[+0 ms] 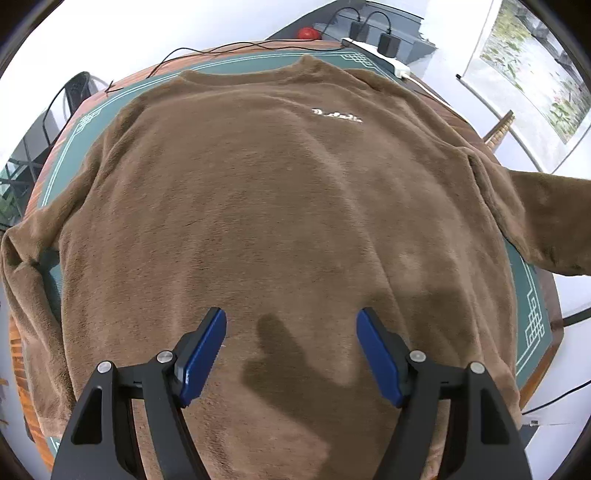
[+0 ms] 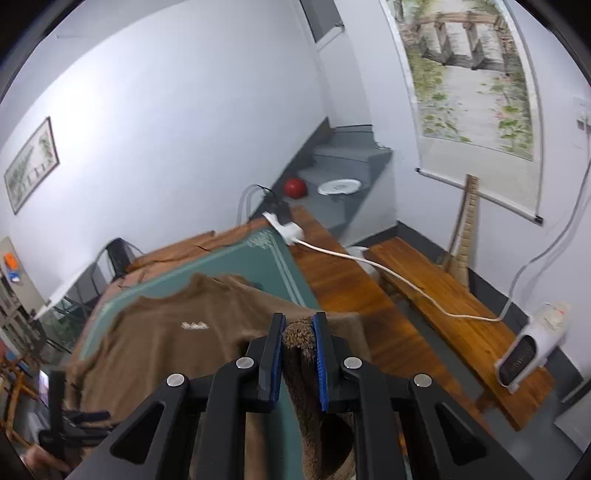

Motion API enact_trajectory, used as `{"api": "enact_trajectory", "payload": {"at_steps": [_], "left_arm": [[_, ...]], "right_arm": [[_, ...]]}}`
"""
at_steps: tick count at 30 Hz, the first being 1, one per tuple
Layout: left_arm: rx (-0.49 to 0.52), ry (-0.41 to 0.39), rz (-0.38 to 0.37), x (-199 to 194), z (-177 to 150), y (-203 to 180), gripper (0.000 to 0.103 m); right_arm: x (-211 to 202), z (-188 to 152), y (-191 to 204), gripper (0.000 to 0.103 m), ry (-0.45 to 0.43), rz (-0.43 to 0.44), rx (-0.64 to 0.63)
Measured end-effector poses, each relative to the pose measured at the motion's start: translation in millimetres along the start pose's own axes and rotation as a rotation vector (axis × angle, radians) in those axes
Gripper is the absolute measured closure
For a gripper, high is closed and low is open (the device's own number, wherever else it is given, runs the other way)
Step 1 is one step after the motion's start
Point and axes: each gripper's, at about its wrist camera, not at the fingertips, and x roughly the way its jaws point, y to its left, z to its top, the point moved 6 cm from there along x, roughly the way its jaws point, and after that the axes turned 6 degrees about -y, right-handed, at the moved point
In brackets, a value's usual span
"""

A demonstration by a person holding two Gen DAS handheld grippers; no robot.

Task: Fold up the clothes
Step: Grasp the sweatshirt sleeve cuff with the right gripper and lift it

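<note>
- Lying face-up across the green mat point(image 1: 532, 306) on the wooden tabletop point(image 2: 343, 280): one brown fleece sweatshirt point(image 1: 280, 206), collar toward 12 o'clock in the left wrist view, small white chest lettering point(image 1: 337, 116) toward 1 o'clock.
- Counting sleeves: two, one draped off the mat edge at 9 o'clock point(image 1: 26, 295), the other lifted off toward 3 o'clock point(image 1: 550, 225).
- Hovering over the lower body of the garment near the hem: left gripper point(image 1: 291, 325), blue-padded fingers point(image 1: 205, 354) spread wide, nothing between them, dark shadow cast on the fleece just ahead.
- Pointing out past the tabletop corner toward the stairs: right gripper point(image 2: 299, 325), fingers point(image 2: 319, 354) drawn close and pinching a bunched piece of the brown fleece, which hangs down between them toward 6 o'clock; looks like the sleeve end, though hard to say for certain.
- Counting around the room: one white power strip point(image 2: 286, 227) at the far tabletop corner with one white cable point(image 2: 399, 280) trailing toward 4 o'clock; two black adapters point(image 1: 373, 35) plugged in at 1 o'clock of the left view.
- Counting further: one red ball point(image 2: 295, 187) and one white plate point(image 2: 339, 186) on the grey stairs, one wooden bench point(image 2: 454, 314), one small white heater point(image 2: 532, 350) at 4 o'clock.
- Counting wall hangings: one scroll painting point(image 2: 469, 81) at 1 o'clock, one framed picture point(image 2: 31, 166) at 9 o'clock.
</note>
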Motion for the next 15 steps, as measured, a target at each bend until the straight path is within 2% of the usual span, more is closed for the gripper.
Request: {"api": "enact_trajectory", "payload": {"at_steps": [7, 13, 15], "left_arm": [[-0.039, -0.002, 0.017, -4, -4, 22, 0.026], [-0.065, -0.009, 0.035, -8, -7, 39, 0.026], [-0.08, -0.007, 0.039, -8, -8, 46, 0.026]], "right_arm": [[20, 3, 83, 0.087, 0.019, 0.19, -0.046], [44, -26, 170, 0.087, 0.102, 0.367, -0.14], [55, -43, 191, 0.087, 0.157, 0.408, -0.16]]}}
